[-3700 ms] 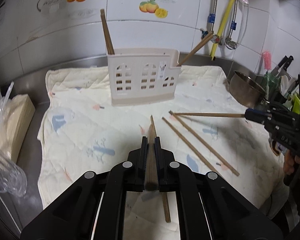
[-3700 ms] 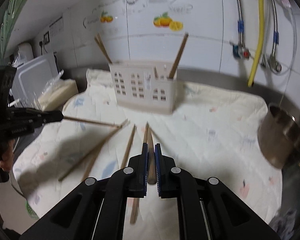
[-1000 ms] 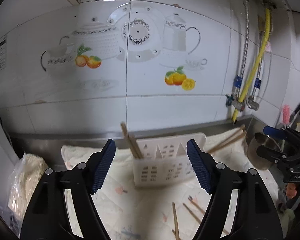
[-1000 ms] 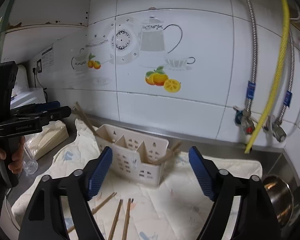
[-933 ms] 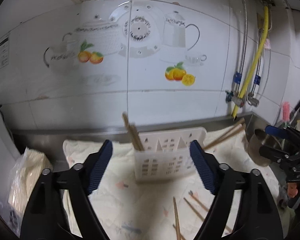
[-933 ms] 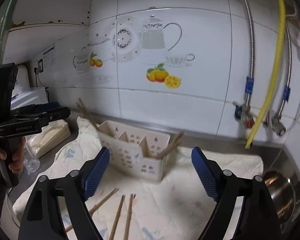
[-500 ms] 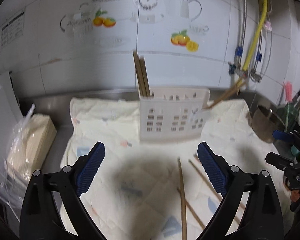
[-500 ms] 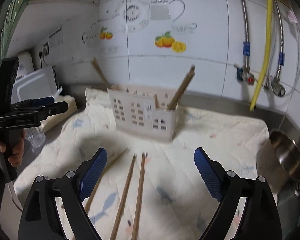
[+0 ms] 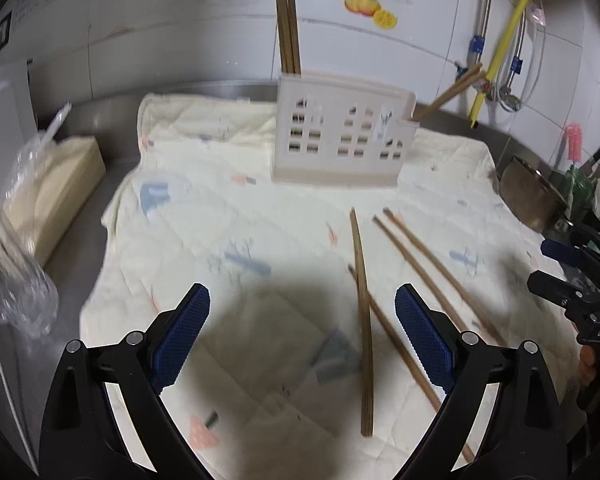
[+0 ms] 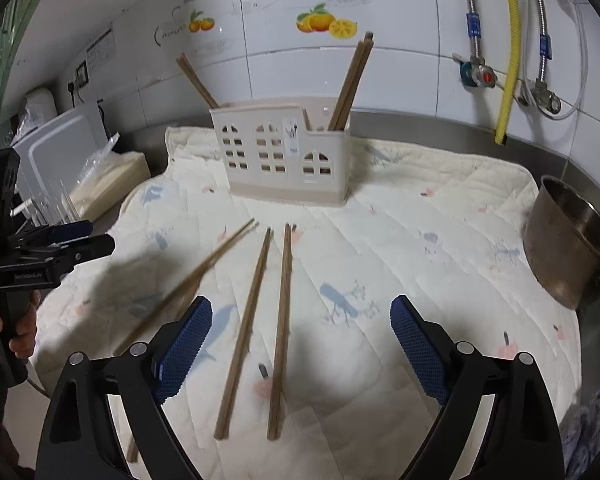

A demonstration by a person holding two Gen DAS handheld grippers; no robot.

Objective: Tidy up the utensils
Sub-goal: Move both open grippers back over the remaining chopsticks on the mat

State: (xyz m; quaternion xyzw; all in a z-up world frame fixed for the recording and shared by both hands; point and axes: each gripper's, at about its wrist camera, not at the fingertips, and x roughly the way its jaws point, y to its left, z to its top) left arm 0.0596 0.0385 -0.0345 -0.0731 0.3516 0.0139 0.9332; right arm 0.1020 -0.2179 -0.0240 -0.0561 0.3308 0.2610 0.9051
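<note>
A cream utensil holder (image 9: 340, 132) (image 10: 286, 156) with window cut-outs stands upright on a pale quilted cloth (image 9: 228, 208) (image 10: 420, 248). Two chopsticks (image 9: 287, 32) stand in its left compartment and two (image 10: 350, 80) lean out of its right one. Several brown chopsticks (image 9: 362, 312) (image 10: 282, 320) lie loose on the cloth in front of the holder. My left gripper (image 9: 302, 336) is open and empty above the cloth, left of the loose chopsticks. My right gripper (image 10: 300, 344) is open and empty, hovering over their near ends.
A steel pot (image 10: 568, 240) (image 9: 534, 196) sits at the cloth's right edge. A bagged cream bundle (image 9: 48, 184) and a clear glass (image 9: 16, 284) stand on the left. Pipes and a yellow hose (image 10: 508, 48) run down the tiled wall.
Both grippers, shut on a chopstick each 3.7 s ago, are open and empty, with more chopsticks in the holder. Over the last second both have tilted and come down toward the cloth.
</note>
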